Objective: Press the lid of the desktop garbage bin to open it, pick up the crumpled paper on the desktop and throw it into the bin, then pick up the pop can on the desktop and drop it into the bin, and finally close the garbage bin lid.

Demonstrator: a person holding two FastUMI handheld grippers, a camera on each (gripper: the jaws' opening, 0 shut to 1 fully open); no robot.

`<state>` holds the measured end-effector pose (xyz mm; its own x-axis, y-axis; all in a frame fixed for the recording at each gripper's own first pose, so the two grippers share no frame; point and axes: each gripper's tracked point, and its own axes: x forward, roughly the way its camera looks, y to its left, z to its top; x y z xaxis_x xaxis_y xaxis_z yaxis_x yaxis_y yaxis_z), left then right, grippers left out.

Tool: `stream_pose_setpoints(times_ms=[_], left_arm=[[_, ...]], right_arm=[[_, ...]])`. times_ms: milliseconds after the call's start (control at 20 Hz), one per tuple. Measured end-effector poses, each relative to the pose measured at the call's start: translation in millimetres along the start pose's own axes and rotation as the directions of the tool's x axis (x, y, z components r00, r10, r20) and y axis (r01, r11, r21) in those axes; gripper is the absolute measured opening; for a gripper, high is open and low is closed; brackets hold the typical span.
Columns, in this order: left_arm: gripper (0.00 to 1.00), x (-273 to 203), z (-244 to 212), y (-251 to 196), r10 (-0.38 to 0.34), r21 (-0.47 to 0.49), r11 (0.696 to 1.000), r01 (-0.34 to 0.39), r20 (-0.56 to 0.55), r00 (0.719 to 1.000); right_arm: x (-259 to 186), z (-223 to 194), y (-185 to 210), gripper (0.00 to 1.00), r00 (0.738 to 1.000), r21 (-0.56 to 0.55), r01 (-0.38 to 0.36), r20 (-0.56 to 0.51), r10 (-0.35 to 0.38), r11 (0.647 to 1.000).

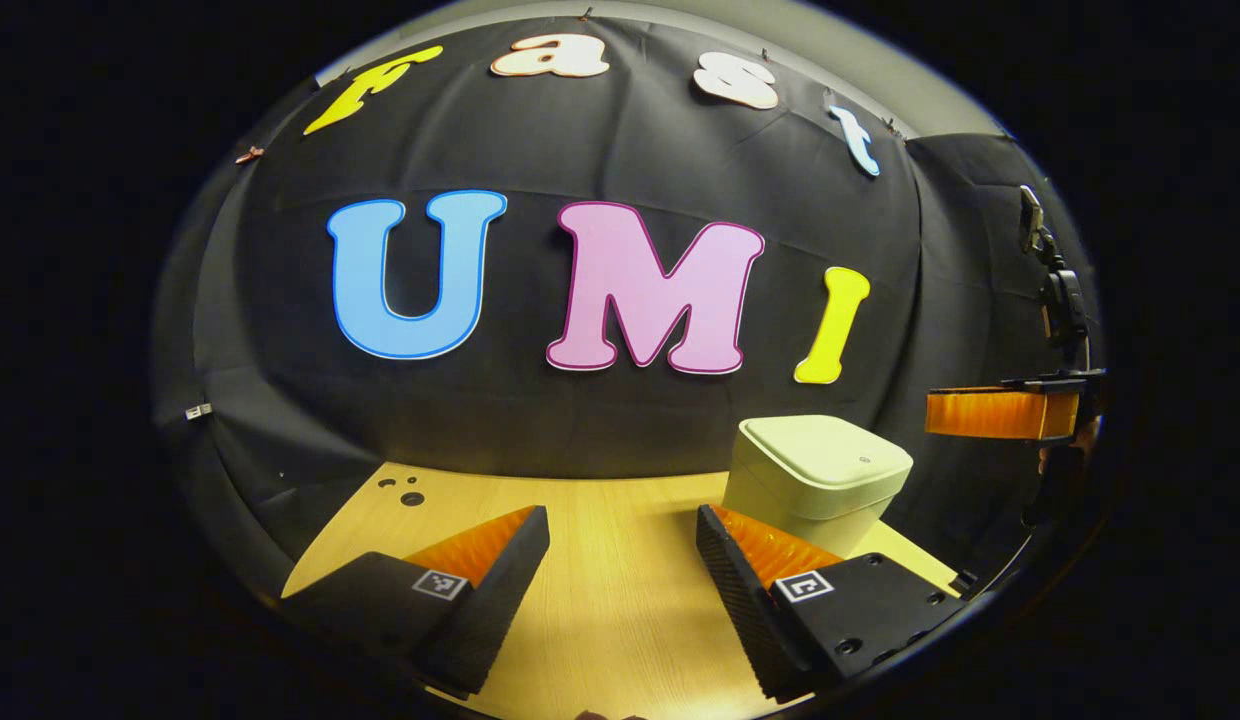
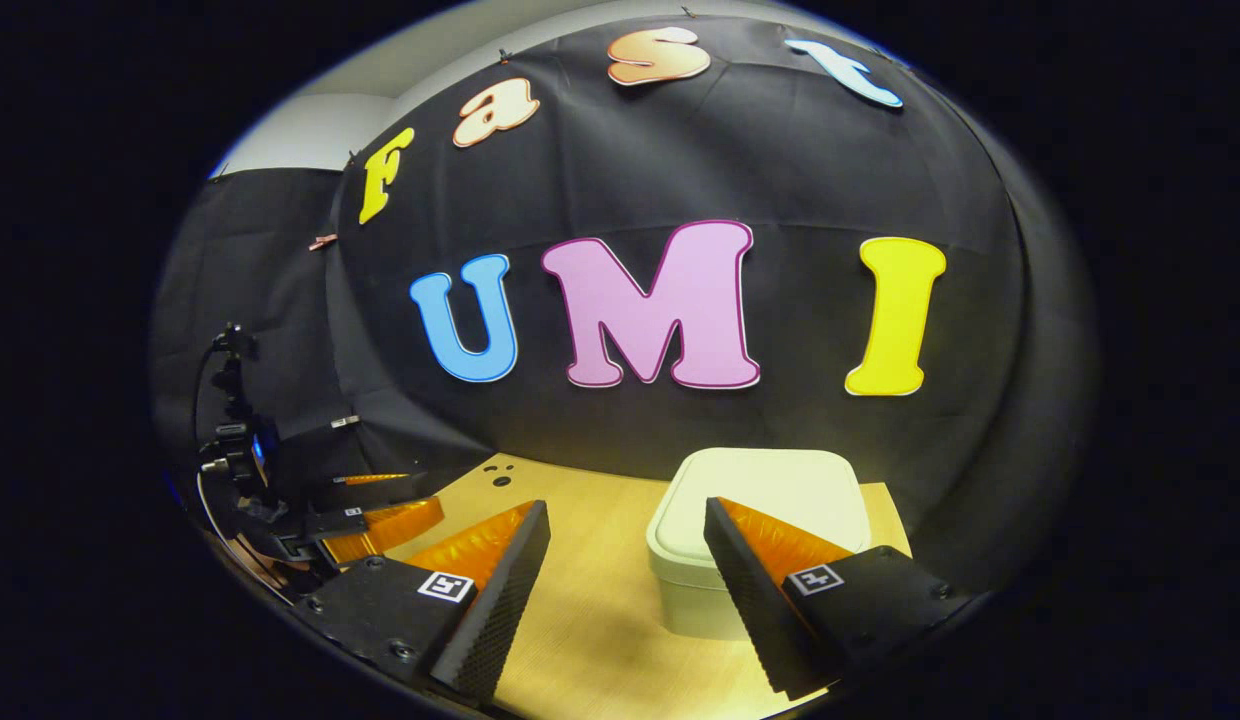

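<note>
The right gripper (image 2: 625, 570) hangs wide open and empty just above the bin (image 2: 770, 500), whose lid looks closed on the table (image 2: 600, 620); the left gripper (image 1: 620, 560), likewise spread and empty, waits beside; the opening press seems next, calling for a downward push on the lid.

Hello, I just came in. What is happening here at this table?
A person holds two grippers above a wooden table. Both the left gripper and the right gripper have open jaws and hold nothing. The desktop garbage bin stands with its lid closed, and the right gripper hovers close to it.
</note>
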<state>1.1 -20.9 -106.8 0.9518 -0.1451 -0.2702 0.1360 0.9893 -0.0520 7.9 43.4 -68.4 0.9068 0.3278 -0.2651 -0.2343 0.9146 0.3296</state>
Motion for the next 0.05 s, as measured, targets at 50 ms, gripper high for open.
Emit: stream_pose_setpoints(times_ms=[50], left_arm=[[0.96,0.2,2.0,-1.7,-0.002,-0.001,1.000,0.002,0.002,1.000]], right_arm=[[-1.2,-2.0,2.8,0.98,1.000,-0.009,-0.003,0.001,0.003,1.000]])
